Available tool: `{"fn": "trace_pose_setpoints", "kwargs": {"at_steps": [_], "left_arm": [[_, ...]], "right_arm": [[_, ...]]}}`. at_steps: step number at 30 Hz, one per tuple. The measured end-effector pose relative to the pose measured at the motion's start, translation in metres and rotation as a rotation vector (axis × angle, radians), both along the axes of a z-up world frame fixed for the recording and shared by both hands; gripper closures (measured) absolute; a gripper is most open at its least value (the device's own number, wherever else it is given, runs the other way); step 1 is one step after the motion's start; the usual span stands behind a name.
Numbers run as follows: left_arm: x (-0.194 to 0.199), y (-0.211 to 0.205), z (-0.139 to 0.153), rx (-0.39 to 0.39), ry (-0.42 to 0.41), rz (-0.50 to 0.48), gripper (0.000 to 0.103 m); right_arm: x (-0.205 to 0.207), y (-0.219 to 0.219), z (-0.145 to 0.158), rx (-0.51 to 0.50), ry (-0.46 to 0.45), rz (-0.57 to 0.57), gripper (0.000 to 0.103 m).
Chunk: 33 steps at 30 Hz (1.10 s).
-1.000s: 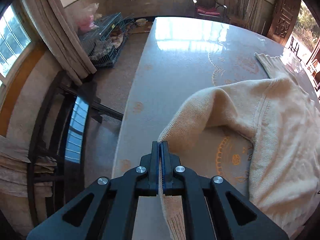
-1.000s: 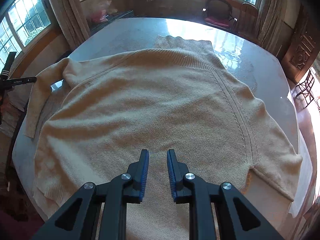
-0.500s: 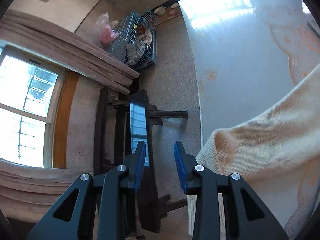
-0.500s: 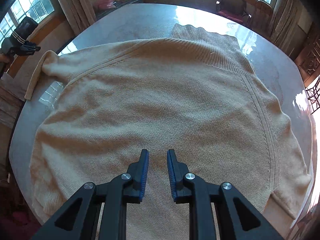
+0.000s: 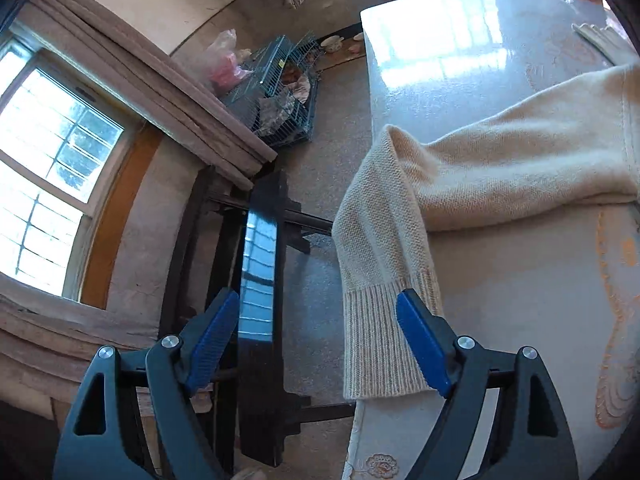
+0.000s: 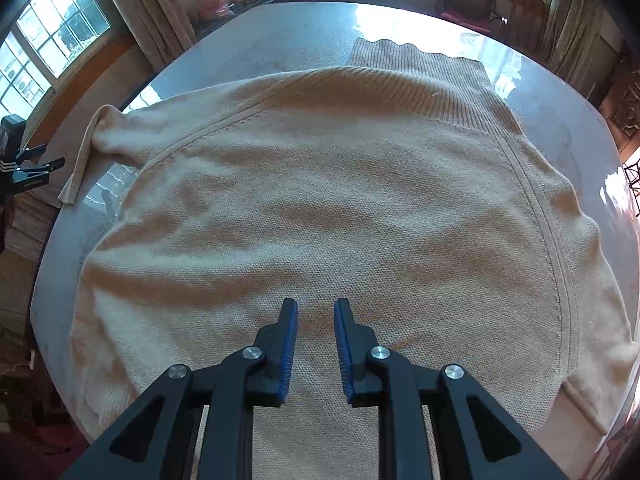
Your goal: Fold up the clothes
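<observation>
A cream knit sweater (image 6: pixel 320 200) lies spread flat on a large pale table (image 6: pixel 260 36), its ribbed collar pointing to the far side. Its left sleeve (image 5: pixel 384 240) bends at the table's left edge, and the ribbed cuff (image 5: pixel 380 344) hangs over that edge. My left gripper (image 5: pixel 318 320) is wide open and empty, with its right finger beside the cuff. My right gripper (image 6: pixel 316 312) is open and empty, hovering just above the sweater's lower body. The left gripper also shows in the right wrist view (image 6: pixel 28 164) at the far left.
A dark wooden bench (image 5: pixel 260 280) stands on the floor just left of the table. A wire cage (image 5: pixel 280 92) and a pink bag (image 5: pixel 224 64) sit by the curtains. Chairs (image 6: pixel 468 0) stand beyond the table's far side. The table (image 5: pixel 500 320) has orange patterns.
My left gripper was shut on the sleeve cuff, then let go and opened wide. The sleeve now lies bent at the table edge. My right gripper stayed open above the sweater, shifting slightly.
</observation>
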<state>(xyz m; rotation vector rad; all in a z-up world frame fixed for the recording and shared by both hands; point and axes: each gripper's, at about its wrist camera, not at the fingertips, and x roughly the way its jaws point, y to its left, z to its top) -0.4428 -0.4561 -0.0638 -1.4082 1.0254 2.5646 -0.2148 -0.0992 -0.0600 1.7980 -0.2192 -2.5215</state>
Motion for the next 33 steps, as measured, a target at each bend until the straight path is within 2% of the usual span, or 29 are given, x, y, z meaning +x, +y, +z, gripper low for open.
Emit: {"fn": "trace_pose_setpoints", "kwargs": {"at_steps": [2,4,8,12,15,16,17,18,20,22,25,26,27,33], "left_arm": [[-0.005,0.005,-0.008,-0.024,0.025,0.020,0.019],[-0.013,0.005,-0.013,0.013,-0.010,0.031,0.019],[-0.022,0.009,-0.019,0.028,-0.039,0.021,0.019],[-0.035,0.005,-0.023,0.049,-0.043,0.030,0.019],[-0.015,0.001,-0.004,0.189,-0.055,-0.034,0.018],[-0.007,0.000,0.004,0.242,-0.058,-0.062,0.016],[0.000,-0.001,0.011,0.291,-0.060,-0.089,0.006],[0.002,-0.003,0.015,0.318,-0.060,-0.108,0.004],[0.003,-0.002,0.014,0.287,-0.033,-0.142,0.004],[0.000,0.000,0.006,0.253,-0.022,-0.133,0.004],[-0.009,0.003,-0.008,0.252,-0.050,-0.105,0.006],[-0.012,0.004,-0.012,0.251,-0.059,-0.096,0.016],[-0.015,0.005,-0.017,0.251,-0.068,-0.087,0.021],[-0.026,0.006,-0.027,0.275,-0.076,-0.070,0.017]], "right_arm": [[0.002,-0.005,0.003,-0.001,0.011,0.012,0.085],[0.006,-0.009,0.005,0.002,0.019,0.022,0.085],[0.015,-0.008,0.006,0.006,0.018,0.022,0.085],[0.024,0.002,0.003,-0.007,0.017,-0.013,0.085],[0.029,0.006,-0.002,-0.002,0.001,-0.022,0.085],[0.032,0.007,-0.003,-0.003,-0.003,-0.025,0.085],[0.034,0.008,-0.003,-0.007,-0.005,-0.026,0.085],[0.037,0.009,-0.003,-0.011,-0.007,-0.027,0.085],[0.039,0.012,-0.005,-0.017,-0.010,-0.037,0.085],[0.039,0.014,-0.007,-0.020,-0.014,-0.048,0.085],[0.036,0.013,-0.011,-0.020,-0.024,-0.052,0.085],[0.035,0.010,-0.011,-0.016,-0.025,-0.044,0.085],[0.034,0.007,-0.011,-0.012,-0.025,-0.033,0.085],[0.031,0.000,-0.013,0.007,-0.036,-0.010,0.085]]}}
